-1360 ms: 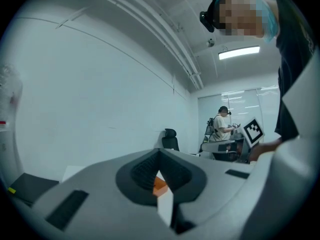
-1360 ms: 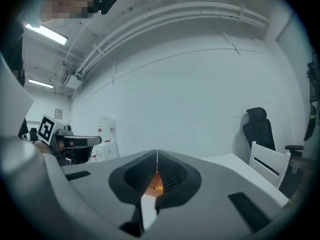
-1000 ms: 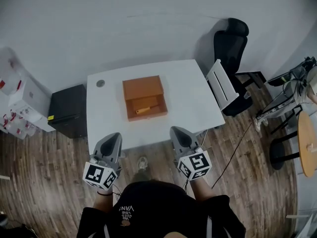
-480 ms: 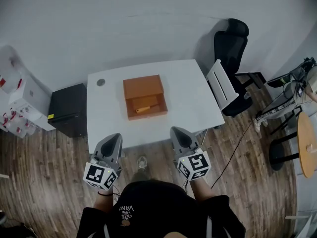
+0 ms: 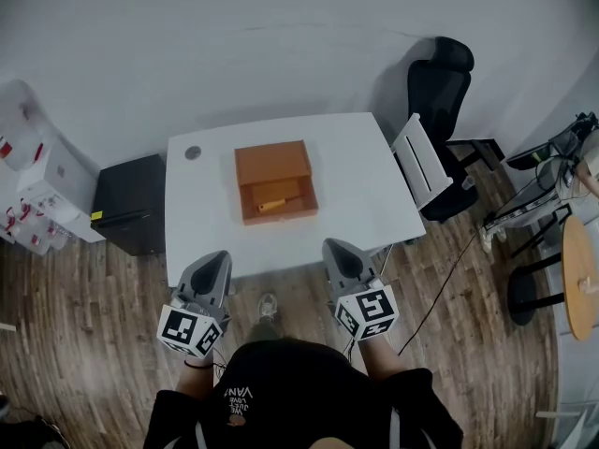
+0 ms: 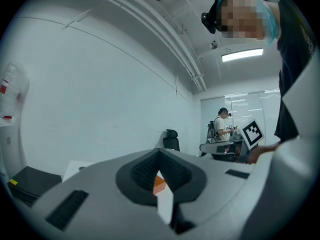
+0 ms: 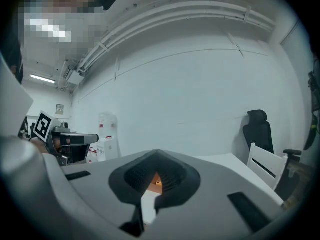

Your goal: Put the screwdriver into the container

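Note:
An open orange container [image 5: 275, 181] sits in the middle of the white table [image 5: 356, 176], and the orange-handled screwdriver [image 5: 274, 204] lies inside its lower half. Both grippers hang short of the table's front edge, above the wooden floor, close to the person's body. The left gripper [image 5: 213, 260] is shut with nothing in it, and so is the right gripper [image 5: 337, 249]. In the left gripper view the shut left gripper [image 6: 160, 156] points toward the table, and a sliver of the orange container [image 6: 159, 184] shows behind it. The right gripper [image 7: 156, 159] likewise frames the container [image 7: 155, 181].
A small round grey disc [image 5: 193, 152] lies at the table's far left corner. A white chair [image 5: 421, 162] and a black office chair [image 5: 437, 82] stand to the right, a black cabinet [image 5: 131, 204] to the left. Another person [image 6: 221, 124] stands far off.

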Demonstrator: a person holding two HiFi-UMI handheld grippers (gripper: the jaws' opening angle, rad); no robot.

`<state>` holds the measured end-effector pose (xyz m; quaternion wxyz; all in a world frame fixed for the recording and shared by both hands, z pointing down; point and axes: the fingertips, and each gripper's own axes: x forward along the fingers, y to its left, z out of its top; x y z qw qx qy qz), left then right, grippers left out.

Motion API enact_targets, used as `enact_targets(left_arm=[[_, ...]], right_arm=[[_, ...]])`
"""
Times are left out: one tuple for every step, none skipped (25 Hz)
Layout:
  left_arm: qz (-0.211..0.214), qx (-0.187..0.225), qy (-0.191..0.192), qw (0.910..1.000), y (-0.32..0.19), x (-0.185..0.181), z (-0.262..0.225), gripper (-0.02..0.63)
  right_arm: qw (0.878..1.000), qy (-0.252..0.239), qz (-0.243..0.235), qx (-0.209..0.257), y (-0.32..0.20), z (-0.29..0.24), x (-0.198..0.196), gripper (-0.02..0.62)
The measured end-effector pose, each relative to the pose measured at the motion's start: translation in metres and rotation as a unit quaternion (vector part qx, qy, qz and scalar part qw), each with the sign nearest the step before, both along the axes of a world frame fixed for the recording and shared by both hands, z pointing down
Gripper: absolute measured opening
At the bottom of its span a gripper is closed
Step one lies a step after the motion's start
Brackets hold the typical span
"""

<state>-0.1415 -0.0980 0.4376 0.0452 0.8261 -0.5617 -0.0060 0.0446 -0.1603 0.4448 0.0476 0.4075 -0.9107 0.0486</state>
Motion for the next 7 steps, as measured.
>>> enact_targets(left_arm=[[0.000, 0.000, 0.000, 1.0000, -0.0001, 0.0002, 0.0002, 0.014], [-0.001, 0.000, 0.000, 1.0000, -0.0003, 0.0004, 0.0005, 0.014], [-0.001, 0.000, 0.000, 1.0000, -0.0005, 0.0007, 0.0007, 0.014], [0.000, -0.001, 0.001, 1.0000, -0.0007, 0.0012, 0.0010, 0.014], [0.001, -0.001, 0.001, 1.0000, -0.0010, 0.0020, 0.0012, 0.014], [0.002, -0.001, 0.000, 1.0000, -0.0013, 0.0029, 0.0014, 0.014], [0.003, -0.001, 0.000, 1.0000, -0.0015, 0.0039, 0.0016, 0.014]], right_arm=[[1.000, 0.000, -0.001, 0.000, -0.0002, 0.0001, 0.0001, 0.011], [1.000, 0.000, -0.001, 0.000, -0.0005, 0.0004, 0.0003, 0.011], [1.000, 0.000, -0.001, 0.000, -0.0007, 0.0007, 0.0006, 0.011], [1.000, 0.000, -0.001, -0.001, -0.0009, 0.0010, 0.0010, 0.011], [1.000, 0.001, -0.001, -0.001, -0.0011, 0.0012, 0.0016, 0.011], [1.000, 0.001, -0.001, -0.001, -0.0013, 0.0013, 0.0023, 0.011], [1.000, 0.001, -0.001, -0.001, -0.0015, 0.0014, 0.0031, 0.011]])
